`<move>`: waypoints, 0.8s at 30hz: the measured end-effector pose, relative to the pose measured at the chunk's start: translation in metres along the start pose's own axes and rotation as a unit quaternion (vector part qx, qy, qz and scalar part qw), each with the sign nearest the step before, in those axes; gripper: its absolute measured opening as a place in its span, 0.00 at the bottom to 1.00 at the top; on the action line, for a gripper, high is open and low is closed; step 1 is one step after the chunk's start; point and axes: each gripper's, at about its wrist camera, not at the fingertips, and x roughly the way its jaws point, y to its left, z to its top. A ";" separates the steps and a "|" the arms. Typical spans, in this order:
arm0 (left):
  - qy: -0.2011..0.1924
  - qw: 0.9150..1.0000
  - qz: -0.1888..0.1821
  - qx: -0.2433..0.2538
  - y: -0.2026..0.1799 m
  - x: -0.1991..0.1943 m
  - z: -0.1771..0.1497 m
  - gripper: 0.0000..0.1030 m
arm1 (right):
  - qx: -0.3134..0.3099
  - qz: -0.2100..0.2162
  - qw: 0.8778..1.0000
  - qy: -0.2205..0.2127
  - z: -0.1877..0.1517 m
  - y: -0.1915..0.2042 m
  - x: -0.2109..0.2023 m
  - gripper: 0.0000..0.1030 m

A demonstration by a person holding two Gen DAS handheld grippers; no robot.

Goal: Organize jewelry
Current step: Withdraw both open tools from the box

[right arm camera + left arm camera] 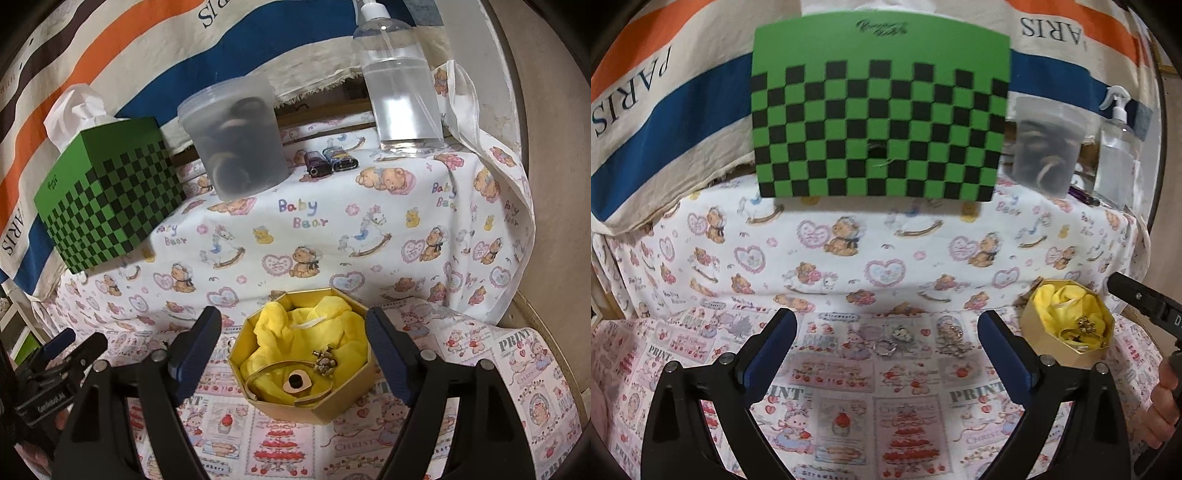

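Both tools are released. Left gripper (pixel 886 334) stands with its jaws spread wide and nothing between the pads; right gripper (pixel 293 343) is likewise parted, its fingers flanking the gold box (pixel 347 400) without touching it.

1. Loose jewelry lies on the printed cloth (pixel 849 406) just ahead of the left gripper: a ring (pixel 885 347), a small ornament (pixel 900 333) just beyond it, and a cluster of chain-like pieces (pixel 955 341) to their right.
2. In the box, on the yellow lining (pixel 280 325), sit a brooch-like piece (pixel 325 361) and a bangle with a heart-shaped piece (pixel 296 381).
3. Farther back stand a green checkered tissue box (pixel 879 125), a frosted tub (pixel 236 140) and a spray bottle (pixel 400 81).

Judged step: between placements, with sorting partly done. The next move likely calls for the left gripper to lower over the ring, narrow its jaws considerably for so thin an item, then carry it rightward to the box.
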 end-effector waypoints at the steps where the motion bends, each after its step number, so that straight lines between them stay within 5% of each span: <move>1: 0.001 1.000 0.001 -0.003 0.002 0.001 0.001 0.95 | -0.002 -0.002 1.000 0.000 0.000 0.001 0.001 0.76; 9: 0.015 1.000 0.007 -0.027 0.018 0.010 0.002 0.95 | -0.007 -0.005 1.000 0.010 -0.004 0.004 0.005 0.76; 17: 0.055 0.993 -0.031 -0.102 0.043 0.030 0.007 0.95 | -0.011 -0.011 1.000 0.017 -0.006 0.005 0.009 0.76; 24: 0.080 0.996 -0.008 -0.024 0.019 0.049 0.008 0.84 | -0.017 -0.015 1.000 0.021 -0.007 0.007 0.011 0.76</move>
